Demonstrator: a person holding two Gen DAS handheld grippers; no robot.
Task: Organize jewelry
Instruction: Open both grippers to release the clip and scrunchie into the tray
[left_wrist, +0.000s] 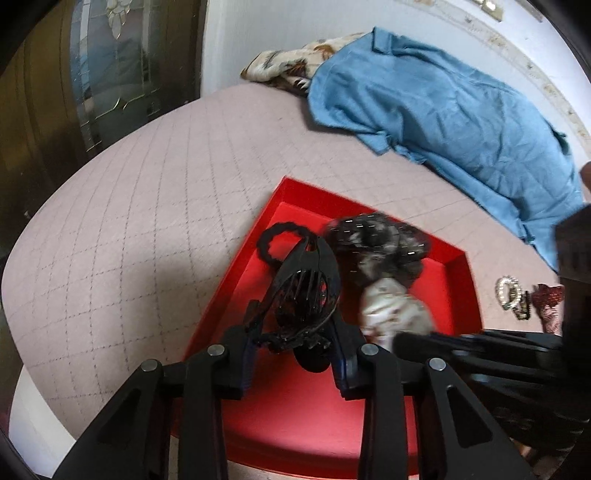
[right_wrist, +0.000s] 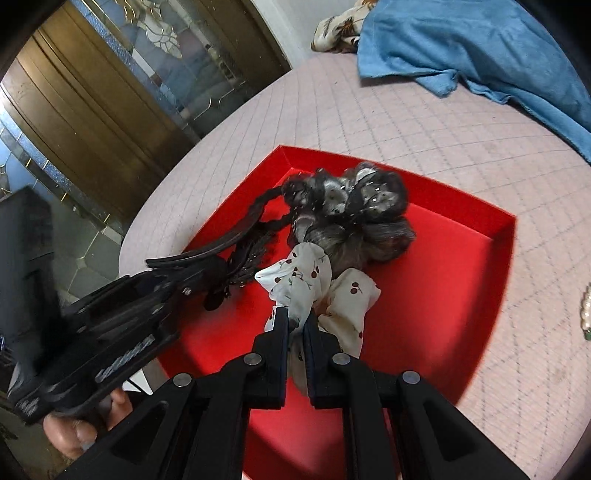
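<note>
On the bed lies a red tray (left_wrist: 461, 288) (right_wrist: 443, 277). My left gripper (left_wrist: 293, 328) (right_wrist: 173, 277) has a black claw hair clip (left_wrist: 299, 291) (right_wrist: 236, 240) between its pads, touching both; the clip's far tip rests in the tray beside a black hair tie (left_wrist: 271, 240). My right gripper (right_wrist: 295, 317) is shut on a white cherry-print scrunchie (right_wrist: 343, 295) (left_wrist: 391, 310) that hangs low over the tray floor. Just beyond it in the tray sits a grey-and-black dotted scrunchie (right_wrist: 351, 206) (left_wrist: 376, 243). The right gripper (left_wrist: 480, 347) shows blurred at the lower right of the left wrist view.
A pearl bracelet (left_wrist: 508, 291) (right_wrist: 587, 306) and a red glitter bow (left_wrist: 550, 299) lie on the quilted pink cover right of the tray. A blue cloth (left_wrist: 443, 110) and a patterned one (left_wrist: 284, 62) lie at the far side. A hand (right_wrist: 92, 417) grips the left tool.
</note>
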